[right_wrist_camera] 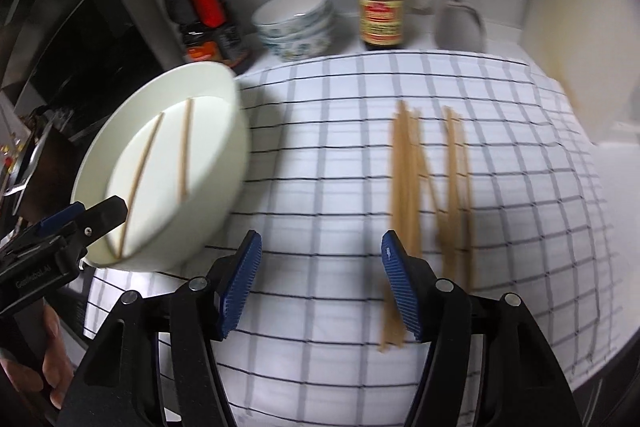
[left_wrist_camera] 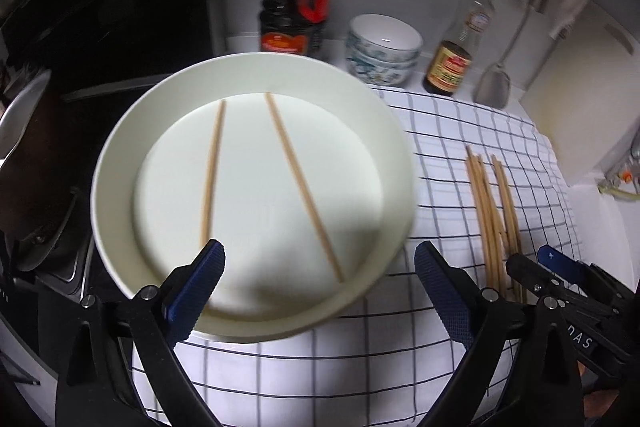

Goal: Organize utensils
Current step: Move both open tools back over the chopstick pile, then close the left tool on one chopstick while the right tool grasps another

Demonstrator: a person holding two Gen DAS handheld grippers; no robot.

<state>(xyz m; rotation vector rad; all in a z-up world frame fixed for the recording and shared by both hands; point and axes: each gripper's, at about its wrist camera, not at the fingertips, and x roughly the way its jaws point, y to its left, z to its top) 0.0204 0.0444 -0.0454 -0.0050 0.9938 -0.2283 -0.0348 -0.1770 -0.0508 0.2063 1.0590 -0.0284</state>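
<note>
Left hand-held gripper (left_wrist_camera: 320, 267) agape over white bowl (left_wrist_camera: 120, 163), two chopsticks (left_wrist_camera: 304, 187) inside

The right gripper (right_wrist_camera: 322, 283) hangs with jaws spread over the checked cloth (right_wrist_camera: 320, 163). Loose chopsticks (right_wrist_camera: 432, 183) lie just ahead of the right finger (right_wrist_camera: 400, 287); the white bowl (right_wrist_camera: 224, 163) sits beyond the left finger.

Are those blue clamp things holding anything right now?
No. The left hand-held gripper gapes over the white plate; the right hand-held gripper gapes beside the loose chopsticks.
</note>
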